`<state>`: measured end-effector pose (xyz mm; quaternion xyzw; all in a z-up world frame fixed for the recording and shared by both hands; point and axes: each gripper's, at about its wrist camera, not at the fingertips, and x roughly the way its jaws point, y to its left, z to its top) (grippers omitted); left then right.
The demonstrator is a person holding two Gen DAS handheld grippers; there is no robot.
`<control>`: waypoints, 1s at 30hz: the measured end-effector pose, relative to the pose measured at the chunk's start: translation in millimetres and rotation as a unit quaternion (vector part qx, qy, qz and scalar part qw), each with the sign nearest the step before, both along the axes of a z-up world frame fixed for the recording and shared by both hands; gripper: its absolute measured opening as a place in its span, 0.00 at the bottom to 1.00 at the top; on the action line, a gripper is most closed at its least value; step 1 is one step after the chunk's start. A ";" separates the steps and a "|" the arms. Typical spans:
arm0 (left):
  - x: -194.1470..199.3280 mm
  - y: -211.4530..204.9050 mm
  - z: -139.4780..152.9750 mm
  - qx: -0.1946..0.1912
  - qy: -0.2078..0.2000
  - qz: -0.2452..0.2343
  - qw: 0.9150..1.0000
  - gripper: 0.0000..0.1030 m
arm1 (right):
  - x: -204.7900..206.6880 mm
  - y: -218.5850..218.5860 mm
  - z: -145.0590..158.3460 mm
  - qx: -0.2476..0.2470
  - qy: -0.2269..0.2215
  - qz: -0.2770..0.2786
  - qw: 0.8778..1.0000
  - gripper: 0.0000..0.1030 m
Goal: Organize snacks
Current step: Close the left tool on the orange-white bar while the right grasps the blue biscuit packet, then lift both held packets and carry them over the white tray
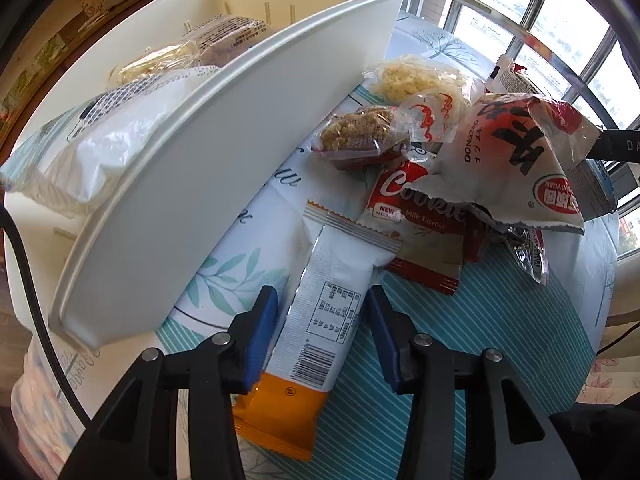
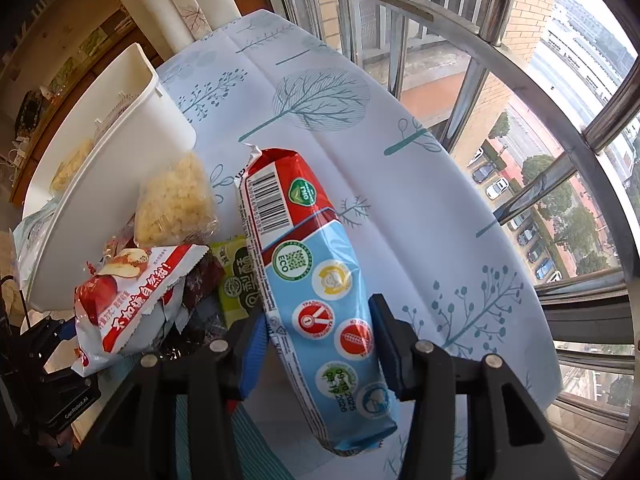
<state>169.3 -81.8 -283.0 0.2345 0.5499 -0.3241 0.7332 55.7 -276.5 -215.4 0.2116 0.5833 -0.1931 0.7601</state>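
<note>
Beside white bin, at 5 o'clock: left tongs straddling white-orange packet, apparently unclamped; right tongs gripping blue-red packet, ready for binning.

Left gripper: blue pads on either side of a white and orange packet, jaws apart, not pressing it.
Packet: lies flat on the tablecloth, barcode up.
White bin: just left of the packet, holding several snack bags.
Pile ahead: a red cookie packet, rice crackers and a white and red bag.
</note>
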 end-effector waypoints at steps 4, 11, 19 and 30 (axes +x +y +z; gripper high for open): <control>-9.5 3.7 1.3 0.006 0.015 0.023 1.000 0.38 | -1.6 1.1 0.2 0.004 0.005 0.009 1.000 0.46; -27.7 7.1 2.2 0.008 0.043 0.080 0.996 0.34 | -6.8 -5.6 1.6 0.025 0.004 0.018 1.000 0.45; -48.5 12.3 3.7 0.009 0.070 0.158 0.985 0.33 | -13.7 -15.4 6.3 0.054 0.000 0.041 0.998 0.43; -75.0 25.6 24.1 -0.004 0.074 0.259 0.963 0.33 | -19.1 -26.4 28.2 0.093 -0.031 0.098 0.990 0.43</control>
